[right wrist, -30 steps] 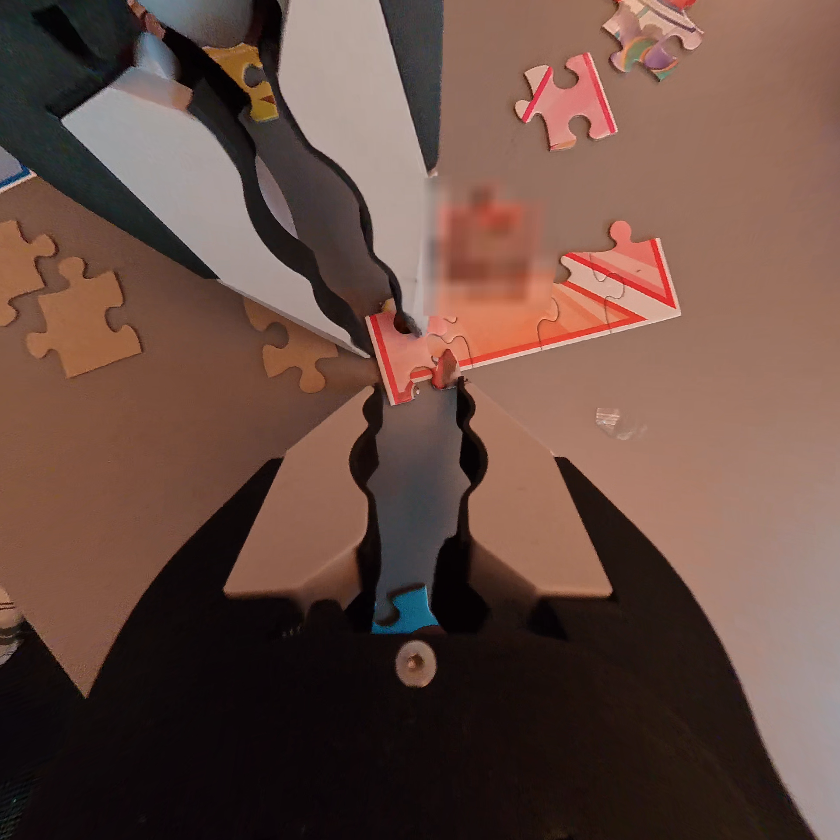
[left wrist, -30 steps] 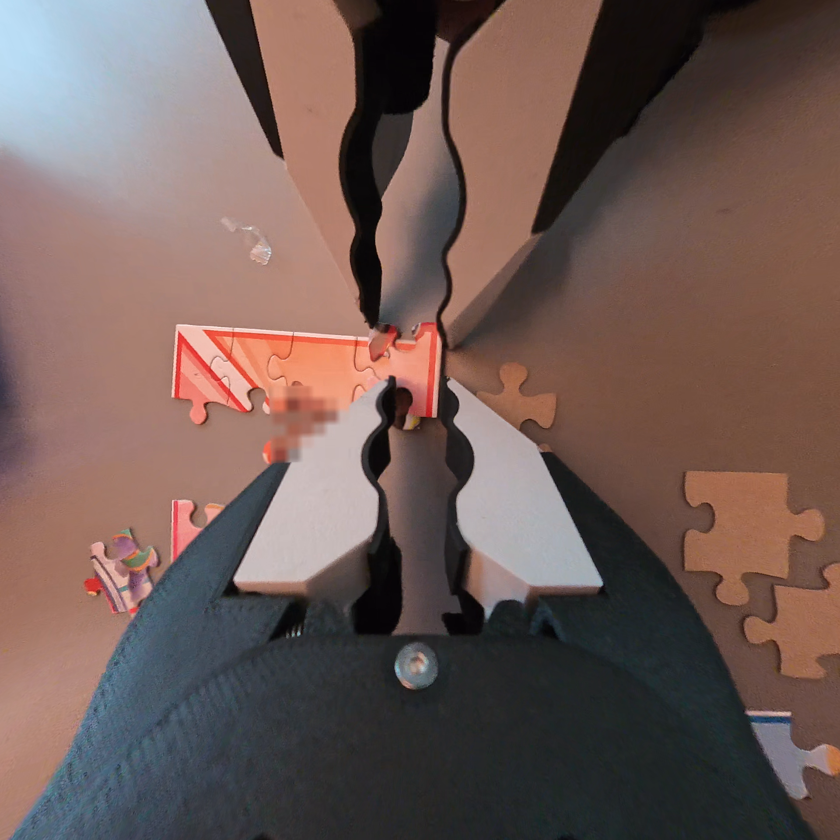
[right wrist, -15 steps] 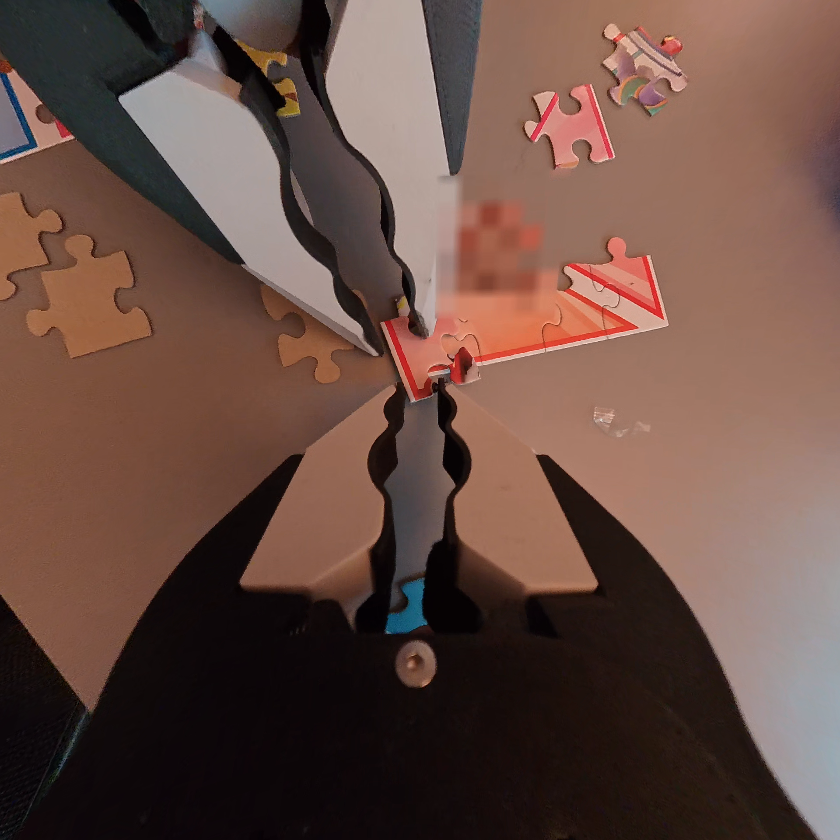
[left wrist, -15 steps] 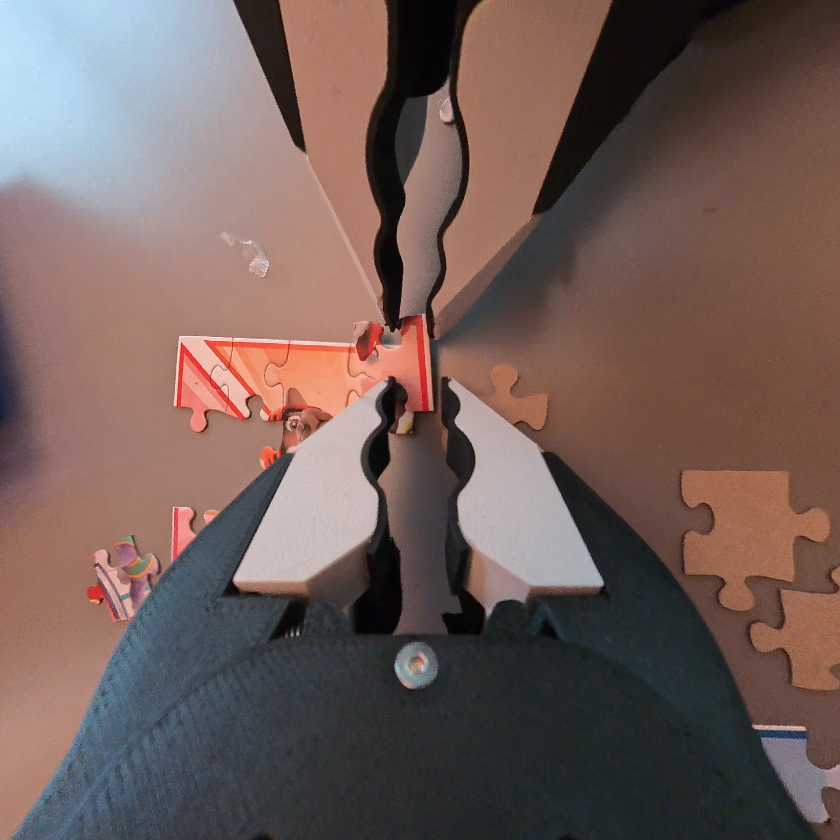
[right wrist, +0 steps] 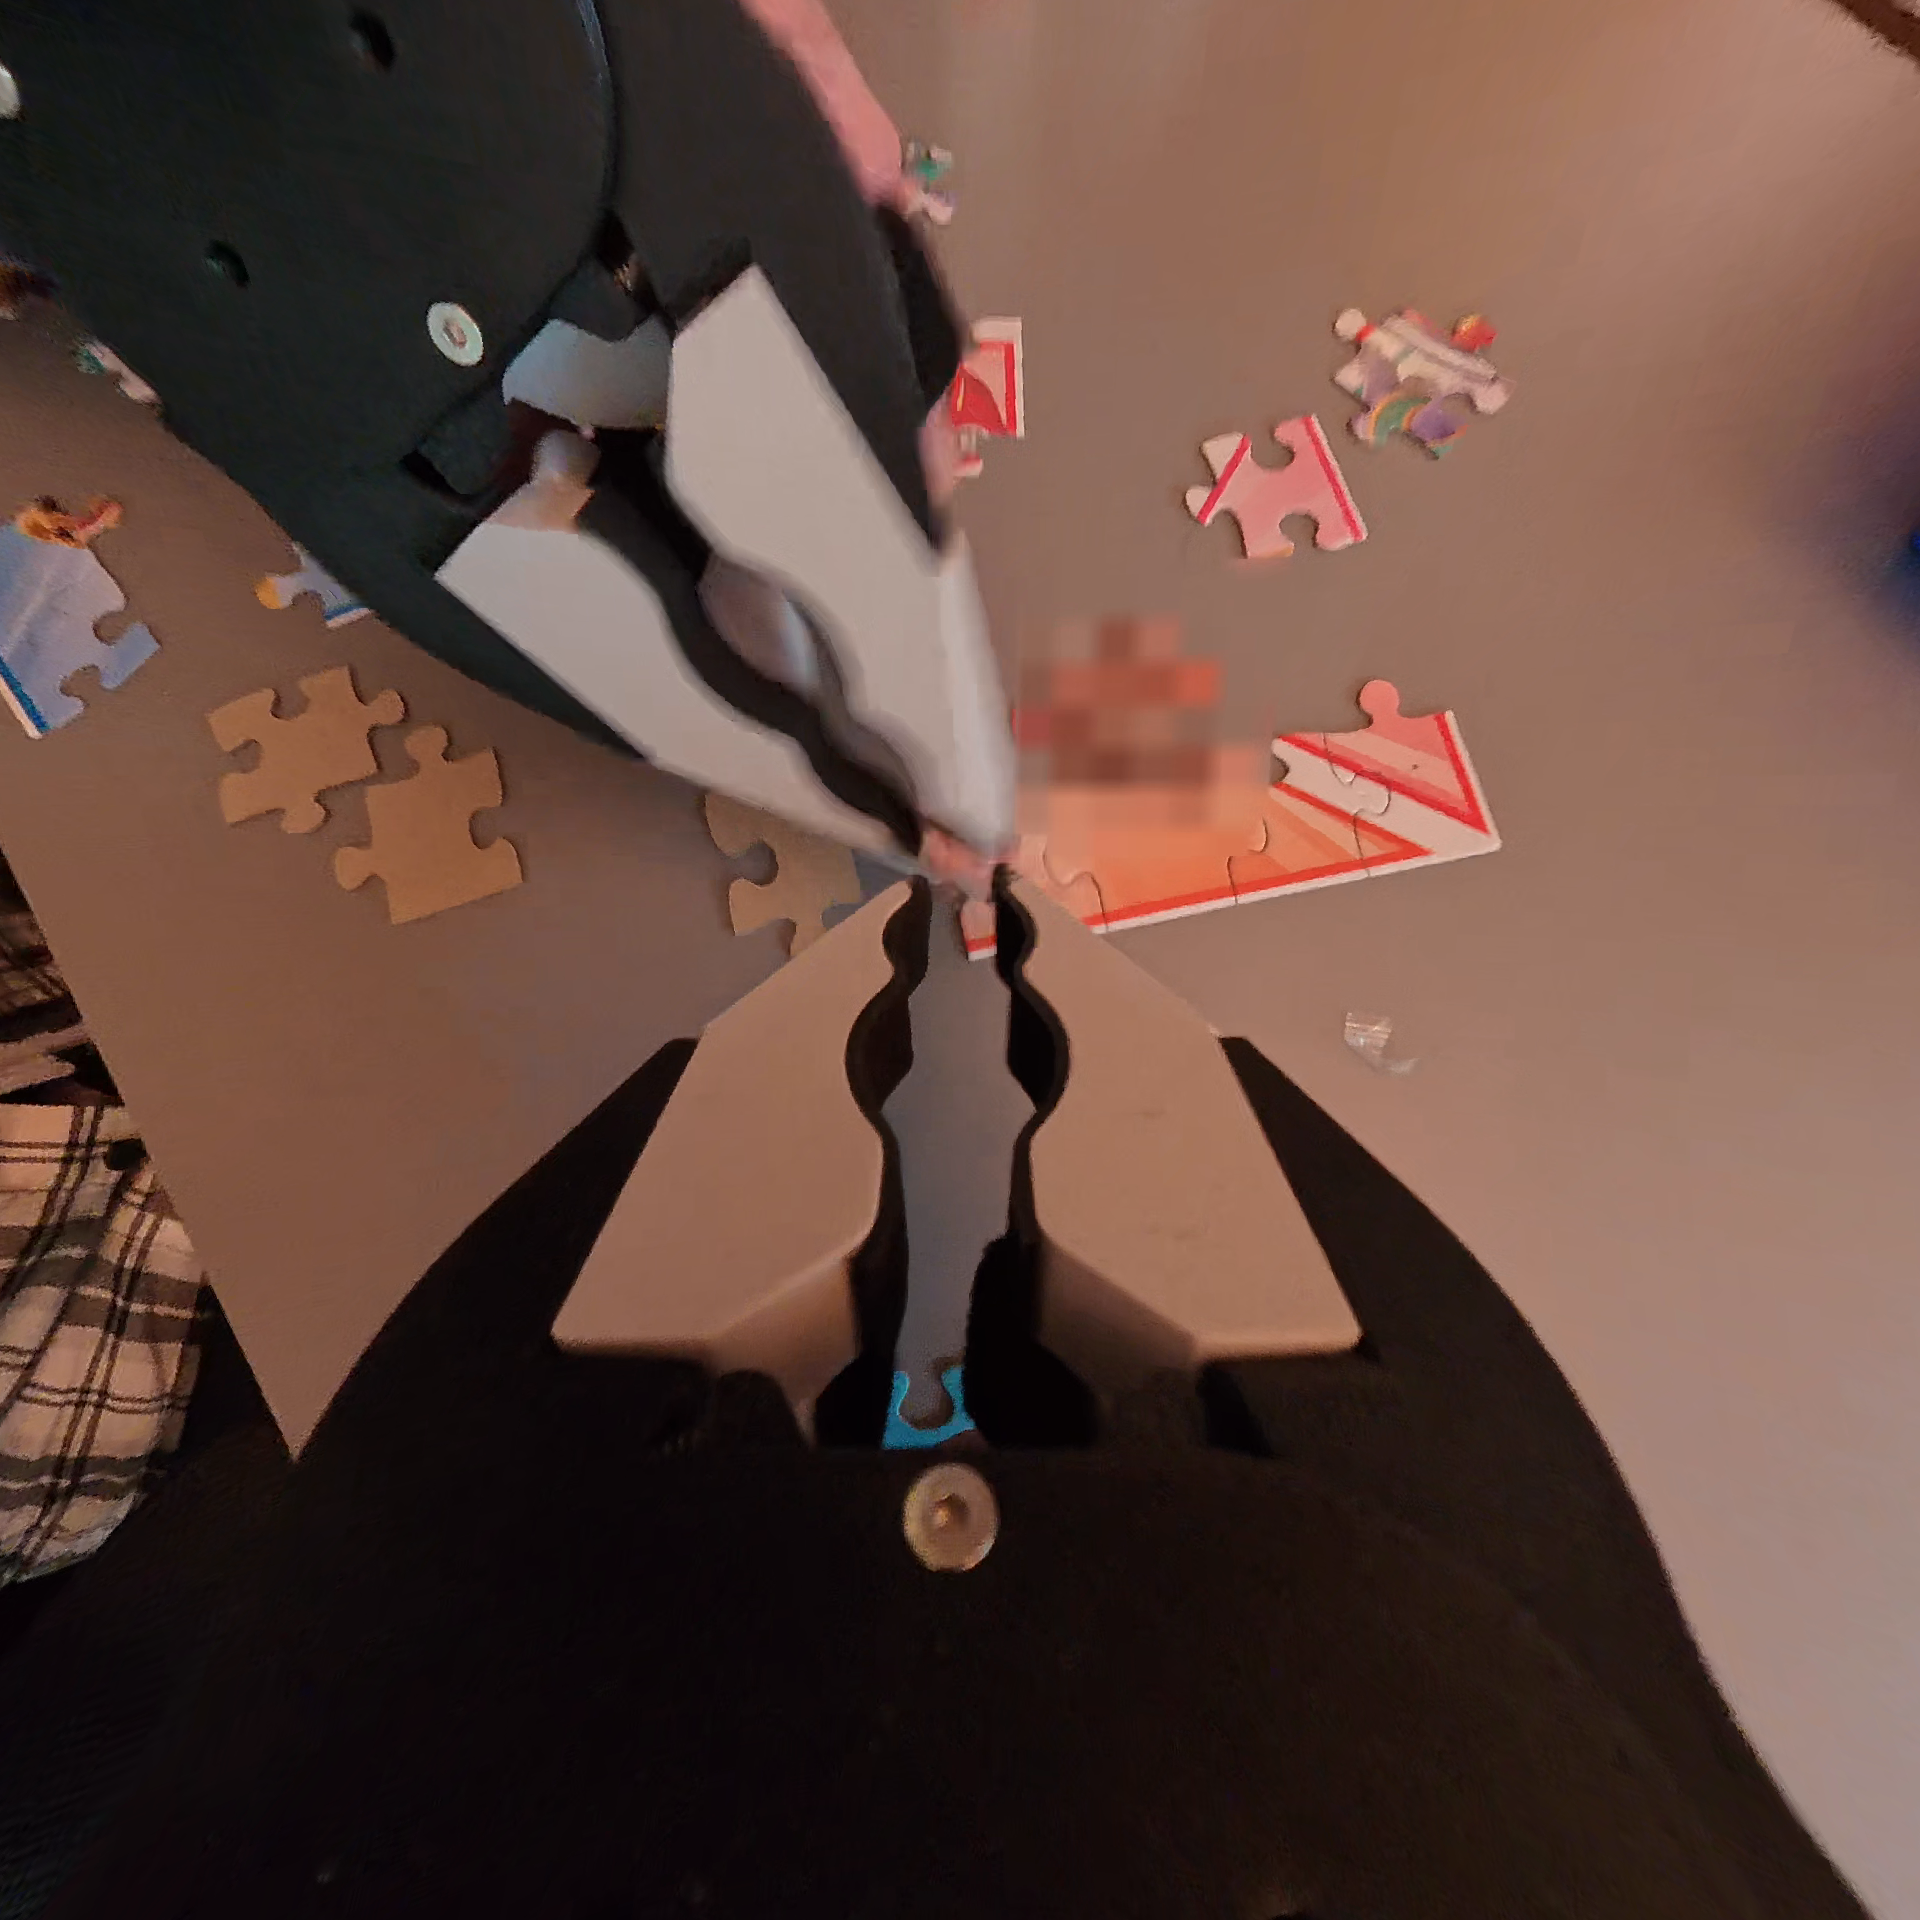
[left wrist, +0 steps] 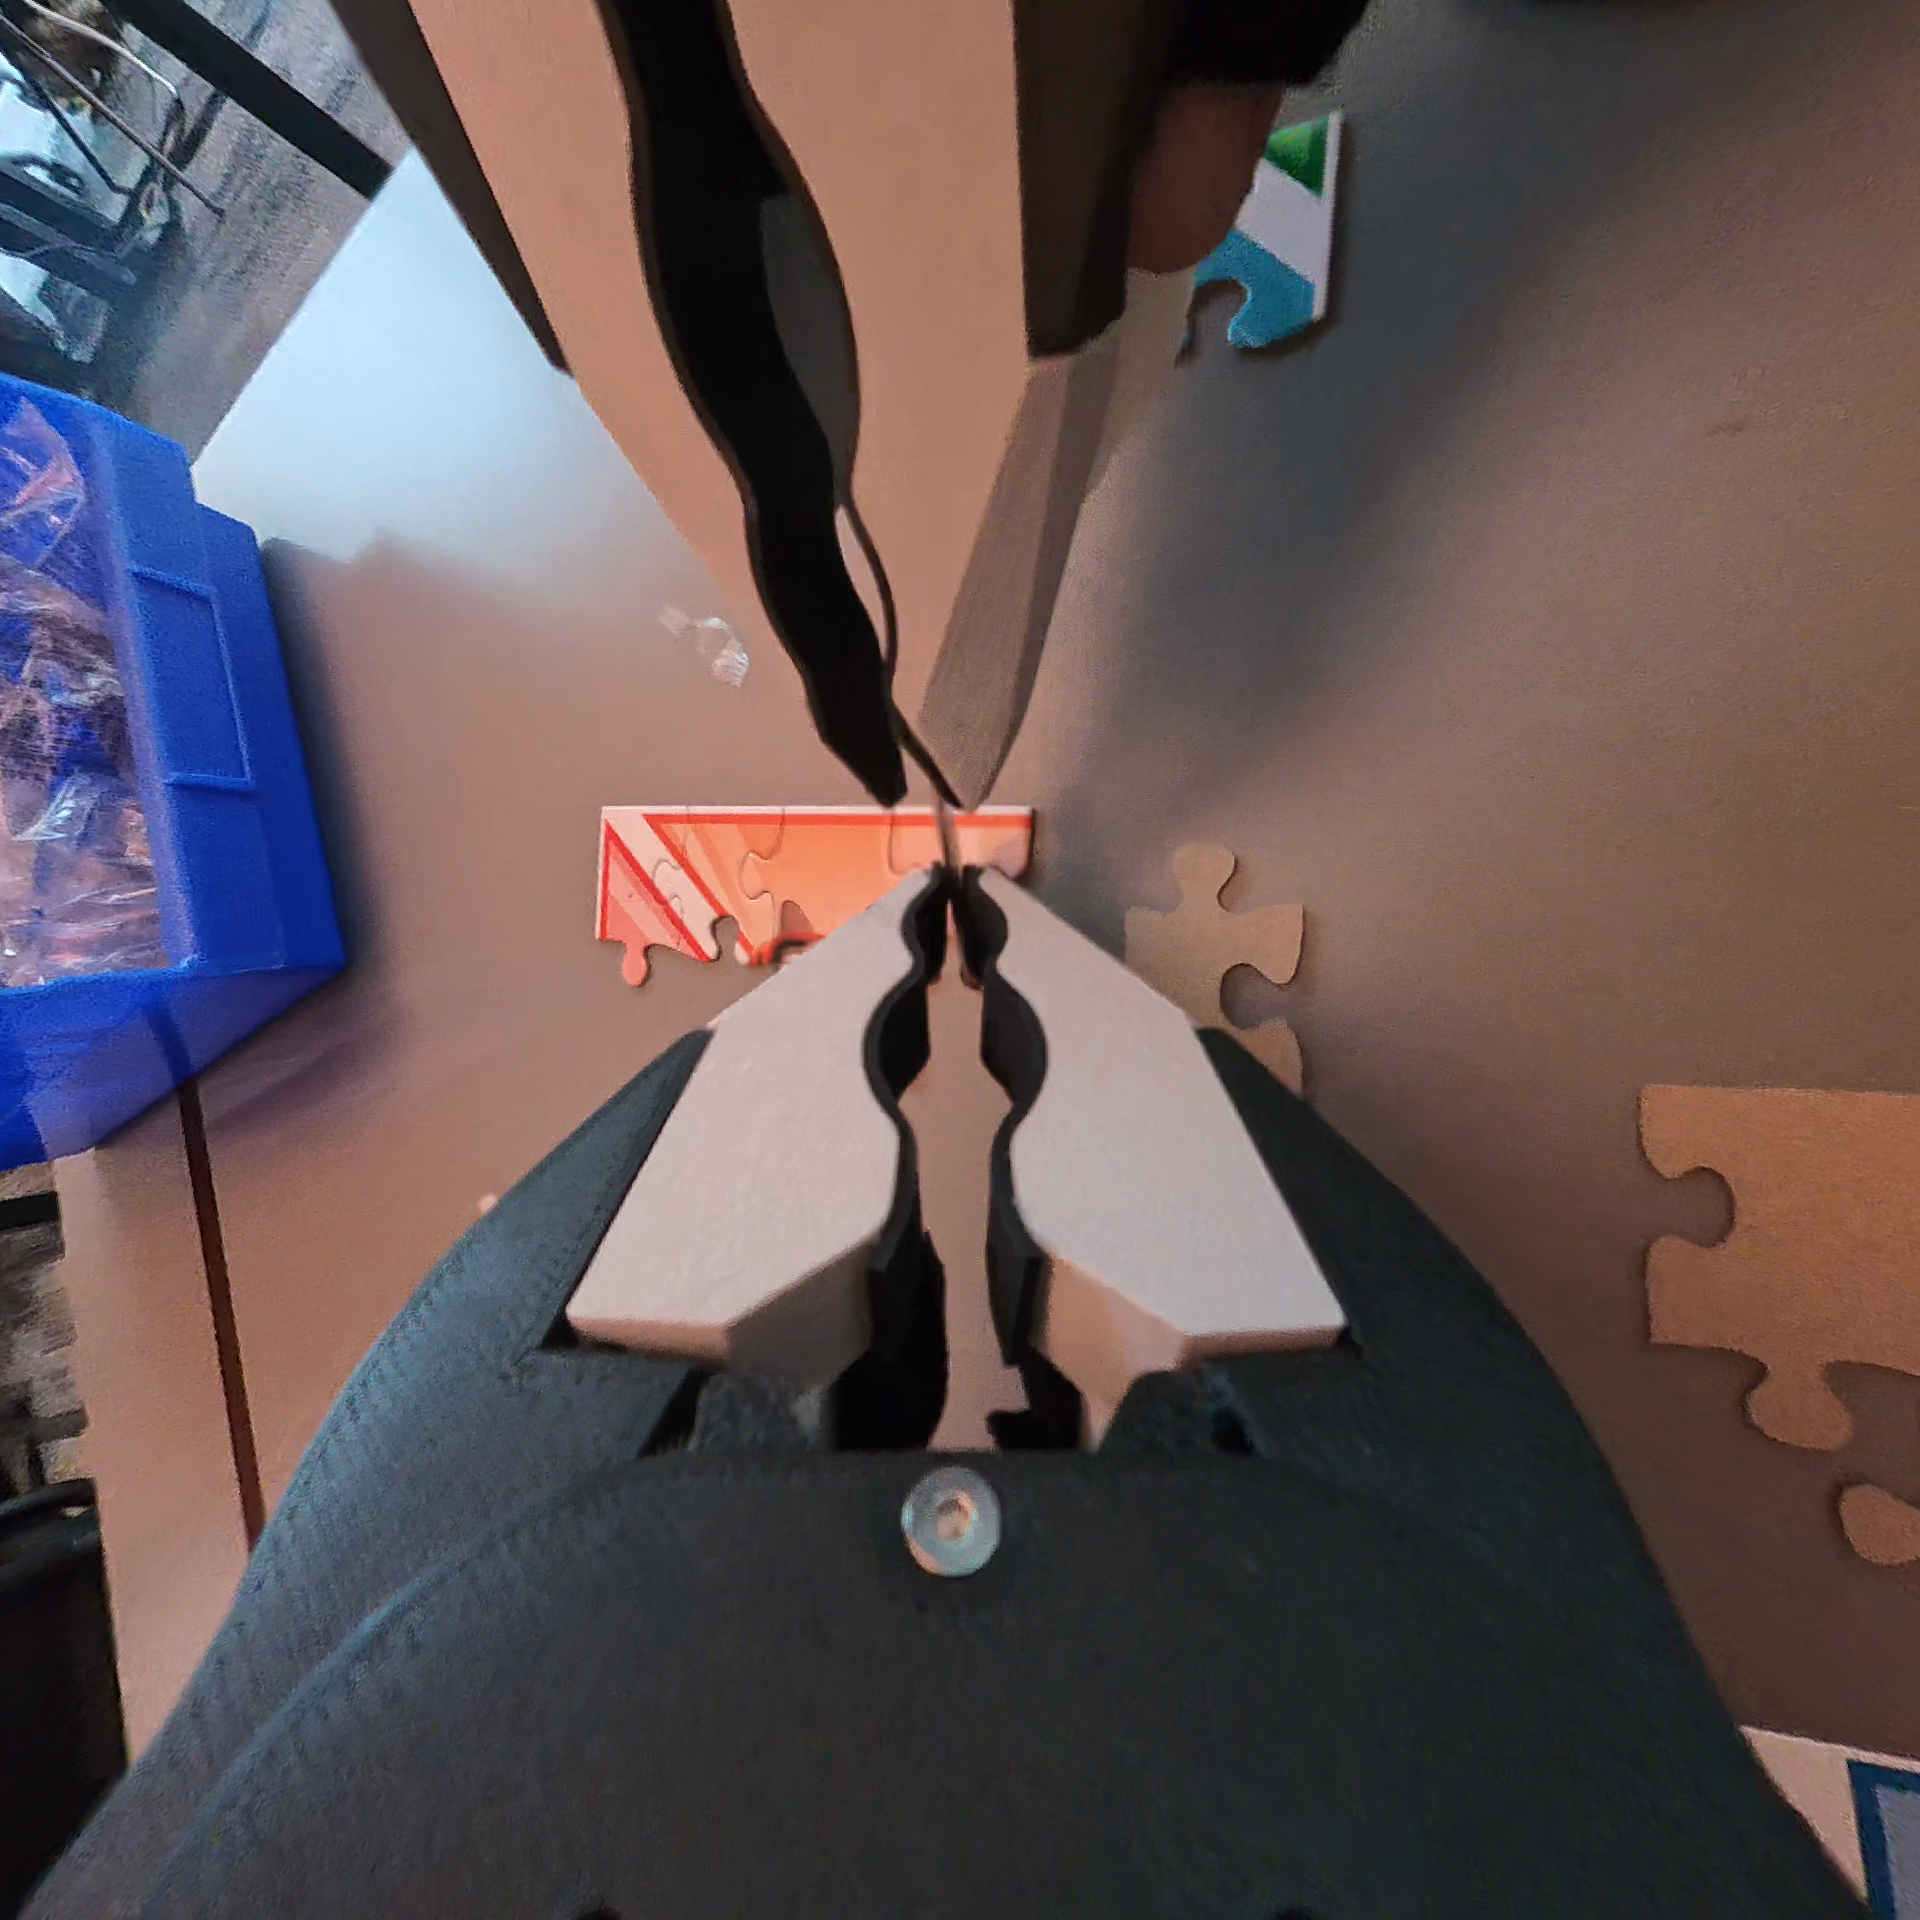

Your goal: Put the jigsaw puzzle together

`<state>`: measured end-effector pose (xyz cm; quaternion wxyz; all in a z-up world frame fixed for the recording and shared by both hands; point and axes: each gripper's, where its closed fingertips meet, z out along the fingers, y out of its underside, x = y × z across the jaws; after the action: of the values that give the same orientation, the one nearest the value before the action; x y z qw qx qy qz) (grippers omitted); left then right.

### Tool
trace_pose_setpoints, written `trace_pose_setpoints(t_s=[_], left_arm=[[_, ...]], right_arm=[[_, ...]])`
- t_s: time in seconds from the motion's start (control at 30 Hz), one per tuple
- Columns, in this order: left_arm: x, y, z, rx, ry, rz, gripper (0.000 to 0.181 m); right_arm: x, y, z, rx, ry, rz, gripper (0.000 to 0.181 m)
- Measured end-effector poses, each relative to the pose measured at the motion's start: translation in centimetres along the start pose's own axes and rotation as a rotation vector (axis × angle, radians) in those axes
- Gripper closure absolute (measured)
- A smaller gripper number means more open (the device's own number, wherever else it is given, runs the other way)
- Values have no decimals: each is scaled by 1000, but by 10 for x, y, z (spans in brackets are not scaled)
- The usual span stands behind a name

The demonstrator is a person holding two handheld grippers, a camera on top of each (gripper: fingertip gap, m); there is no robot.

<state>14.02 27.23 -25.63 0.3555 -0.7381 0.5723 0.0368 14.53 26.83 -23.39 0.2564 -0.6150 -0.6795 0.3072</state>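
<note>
Left tool (left wrist: pixel 948 902) nearly closed, right tool (right wrist: pixel 958 902) slightly open; both tips meet at assembled orange-red cardboard puzzle strip (left wrist: pixel 810 868) corner, probably seating end piece; grip contents unclear.

Both wrist views look steeply down, close, facing each other over the joined strip (left wrist: pixel 790 873)

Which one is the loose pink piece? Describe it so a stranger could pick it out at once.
In the right wrist view, start at the joined orange-and-red strip on the brown table. Farther away than its striped end lie two loose pieces face up, and the pink piece is the one nearer the strip. Unlike the multicoloured piece beside it, it is plain pink with a red line along two opposite sides.
</note>
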Motion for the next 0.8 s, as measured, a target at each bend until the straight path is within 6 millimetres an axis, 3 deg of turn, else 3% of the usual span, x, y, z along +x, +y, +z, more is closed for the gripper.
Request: trace_pose_setpoints(t_s=[0.17, 0.37, 0.6, 0.67, 0.8], left_arm=[[-11, 0, -9, 46, 8, -112, 181], [-19, -8, -24, 198, 116, -313, 181], [-31, -20, -48, 425, 229, -401, 179], [-41, -17, -48, 420, 199, -431, 176], [-72, -4, -45, 376, 91, -547, 165]], right_arm=[[5, -7, -2, 13, 59, -42, 172], [12, -18, -2, 69, 83, -4, 154], [3, -44, -11, 230, -80, 64, 178], [11, -47, -13, 236, -57, 96, 181], [46, -43, -10, 131, 198, 69, 181]])
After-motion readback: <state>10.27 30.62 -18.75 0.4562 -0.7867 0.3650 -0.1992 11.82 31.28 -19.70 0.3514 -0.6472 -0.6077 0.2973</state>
